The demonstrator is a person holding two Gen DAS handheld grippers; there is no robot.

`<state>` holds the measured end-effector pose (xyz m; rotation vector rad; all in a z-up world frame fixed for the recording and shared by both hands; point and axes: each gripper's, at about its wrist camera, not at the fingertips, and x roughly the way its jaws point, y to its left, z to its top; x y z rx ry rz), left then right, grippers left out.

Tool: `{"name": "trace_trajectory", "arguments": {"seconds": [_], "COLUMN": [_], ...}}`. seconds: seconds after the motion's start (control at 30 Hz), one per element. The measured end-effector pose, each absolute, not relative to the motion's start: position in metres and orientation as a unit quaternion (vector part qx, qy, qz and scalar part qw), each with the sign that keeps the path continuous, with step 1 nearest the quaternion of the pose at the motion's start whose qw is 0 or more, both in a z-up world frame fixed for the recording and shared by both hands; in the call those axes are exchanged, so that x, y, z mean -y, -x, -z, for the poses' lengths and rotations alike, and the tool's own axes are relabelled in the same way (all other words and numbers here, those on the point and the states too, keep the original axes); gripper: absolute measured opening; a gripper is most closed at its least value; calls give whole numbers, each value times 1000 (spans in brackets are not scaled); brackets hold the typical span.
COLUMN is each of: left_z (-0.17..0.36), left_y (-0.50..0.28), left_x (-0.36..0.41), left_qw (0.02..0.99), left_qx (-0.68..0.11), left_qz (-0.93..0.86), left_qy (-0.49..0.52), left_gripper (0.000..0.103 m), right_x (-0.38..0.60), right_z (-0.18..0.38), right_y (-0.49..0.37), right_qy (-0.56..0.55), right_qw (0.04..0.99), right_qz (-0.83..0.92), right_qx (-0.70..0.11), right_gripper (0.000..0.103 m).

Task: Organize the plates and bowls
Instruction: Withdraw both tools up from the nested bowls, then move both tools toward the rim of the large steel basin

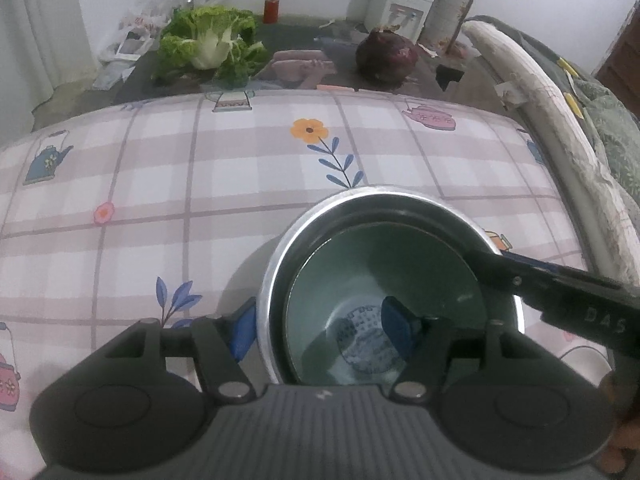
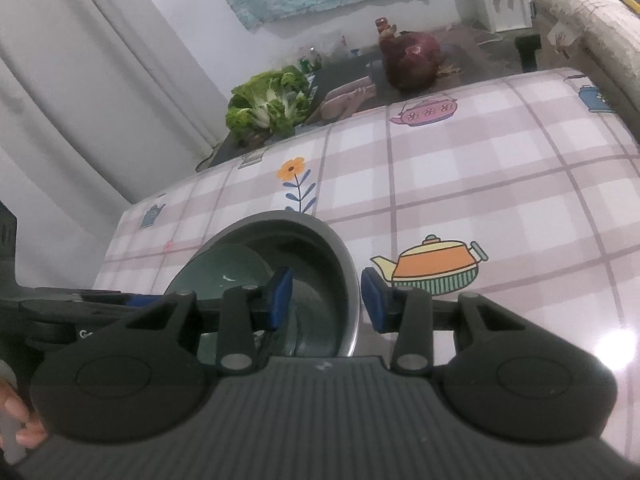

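A steel bowl (image 1: 276,256) stands on the checked tablecloth with a green bowl (image 1: 384,272) nested inside it. My left gripper (image 1: 320,328) is open and straddles the steel bowl's left wall, one blue pad outside, one inside above the green bowl. In the right wrist view the steel bowl (image 2: 340,256) and green bowl (image 2: 224,268) sit just ahead. My right gripper (image 2: 326,300) is open and straddles the steel bowl's right wall. Its finger also shows in the left wrist view (image 1: 560,280), reaching in from the right.
The tablecloth (image 1: 240,184) covers the table. Beyond its far edge lie a cabbage (image 1: 212,40), a dark red round vegetable (image 1: 386,58) and a red jar (image 1: 271,7). A padded chair rail (image 1: 560,120) runs along the right side.
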<state>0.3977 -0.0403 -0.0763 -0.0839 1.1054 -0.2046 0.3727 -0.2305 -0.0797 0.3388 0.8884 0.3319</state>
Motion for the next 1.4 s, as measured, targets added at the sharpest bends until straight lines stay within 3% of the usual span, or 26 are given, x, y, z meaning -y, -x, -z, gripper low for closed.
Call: {"name": "trace_trajectory", "arguments": {"seconds": [0.17, 0.33, 0.47, 0.53, 0.93, 1.4], "left_z": [57, 20, -9, -21, -52, -40], "left_y": [-386, -363, -330, -309, -191, -92], "left_x": [30, 14, 6, 1, -36, -79], "left_qw": [865, 887, 904, 910, 922, 920], "left_qx": [-493, -452, -417, -403, -382, -381], "left_qz": [90, 90, 100, 95, 56, -21], "left_qy": [23, 15, -3, -8, 33, 88], "left_gripper": [76, 86, 95, 96, 103, 103], "right_x": [233, 237, 243, 246, 216, 146], "right_z": [61, 27, 0, -13, -64, -62], "right_y": [-356, -317, -280, -261, -143, -61], "right_qy": [-152, -131, -125, -121, -12, 95], "right_qw": [893, 917, 932, 939, 971, 965], "right_qz": [-158, -159, -151, -139, -54, -37], "right_qx": [-392, -343, -305, -289, -232, -242], "right_gripper": [53, 84, 91, 102, 102, 102]}}
